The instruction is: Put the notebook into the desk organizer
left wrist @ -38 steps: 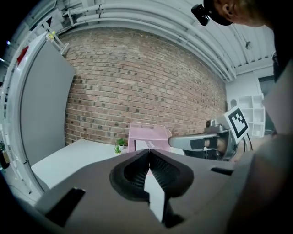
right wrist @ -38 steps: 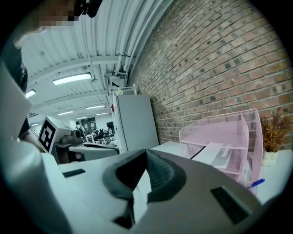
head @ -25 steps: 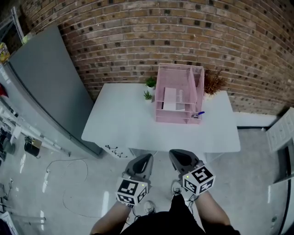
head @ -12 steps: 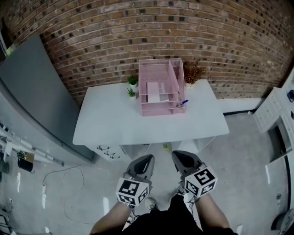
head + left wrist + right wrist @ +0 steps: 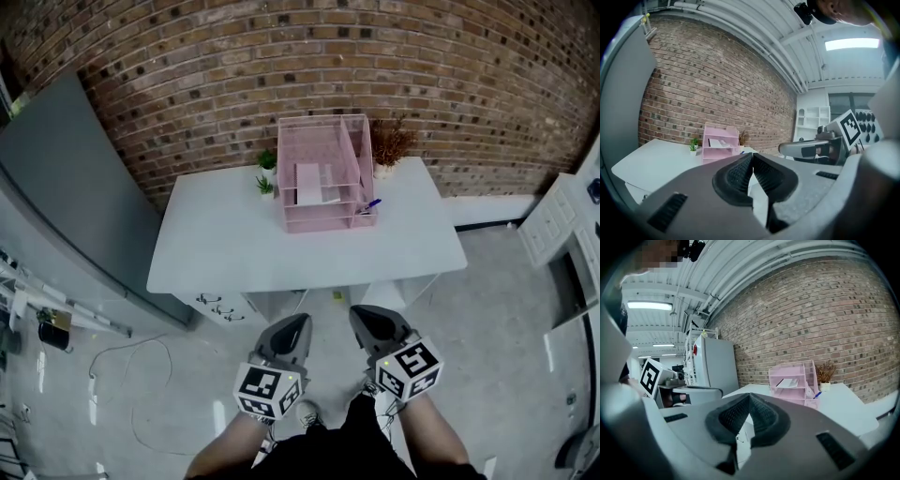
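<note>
A pink mesh desk organizer [image 5: 323,173] stands at the back of the white table [image 5: 234,253], against the brick wall. A white notebook [image 5: 312,185] lies flat on one of its shelves, also seen in the left gripper view [image 5: 719,143] and the right gripper view [image 5: 788,383]. Both grippers hang low over the floor, well short of the table. My left gripper [image 5: 300,323] is shut and holds nothing. My right gripper [image 5: 360,316] is shut and empty too. In each gripper view the ribbed pads [image 5: 740,173] [image 5: 737,414] meet at the tip.
A blue pen [image 5: 372,205] sticks out at the organizer's right front. Two small green plants [image 5: 266,172] stand left of it and a dried plant [image 5: 392,141] to its right. A grey refrigerator [image 5: 66,206] stands left of the table. White shelving [image 5: 562,225] is at the right.
The head view has swung, so the table and organizer now sit nearer the centre of the picture. Both grippers stay shut and low, side by side.
</note>
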Demonstrator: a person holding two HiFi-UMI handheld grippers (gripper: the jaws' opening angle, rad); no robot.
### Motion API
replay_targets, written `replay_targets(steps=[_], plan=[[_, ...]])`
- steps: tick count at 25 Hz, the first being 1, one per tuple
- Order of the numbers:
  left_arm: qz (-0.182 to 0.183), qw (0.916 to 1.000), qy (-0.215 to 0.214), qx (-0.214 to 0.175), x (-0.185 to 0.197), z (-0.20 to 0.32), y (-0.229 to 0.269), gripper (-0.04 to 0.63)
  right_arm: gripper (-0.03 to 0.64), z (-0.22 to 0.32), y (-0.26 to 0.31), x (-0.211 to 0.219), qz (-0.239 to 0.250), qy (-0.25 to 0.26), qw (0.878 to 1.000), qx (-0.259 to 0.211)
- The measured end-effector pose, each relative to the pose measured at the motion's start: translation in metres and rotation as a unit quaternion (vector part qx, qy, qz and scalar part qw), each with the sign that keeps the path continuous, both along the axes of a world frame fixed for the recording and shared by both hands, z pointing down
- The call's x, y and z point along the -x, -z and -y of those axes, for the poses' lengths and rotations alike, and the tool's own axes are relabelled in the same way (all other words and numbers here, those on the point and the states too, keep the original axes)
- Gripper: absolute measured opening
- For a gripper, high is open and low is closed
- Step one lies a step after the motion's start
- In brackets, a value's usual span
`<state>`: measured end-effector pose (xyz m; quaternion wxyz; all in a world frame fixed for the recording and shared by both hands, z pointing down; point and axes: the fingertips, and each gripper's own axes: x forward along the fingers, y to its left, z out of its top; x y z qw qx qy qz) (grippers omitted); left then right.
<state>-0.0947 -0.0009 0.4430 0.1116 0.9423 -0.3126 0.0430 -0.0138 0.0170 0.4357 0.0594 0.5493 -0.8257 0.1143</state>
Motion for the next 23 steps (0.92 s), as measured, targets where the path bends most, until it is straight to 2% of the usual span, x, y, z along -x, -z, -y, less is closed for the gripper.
replay_targets(steps=[23], plan=[[-0.002, 0.9999, -0.009, 0.008, 0.0025, -0.0051, -0.0066, 0.008, 0.003, -0.0037, -0.0068, 0.0058, -0.004, -0.003, 1.0, 0.012]])
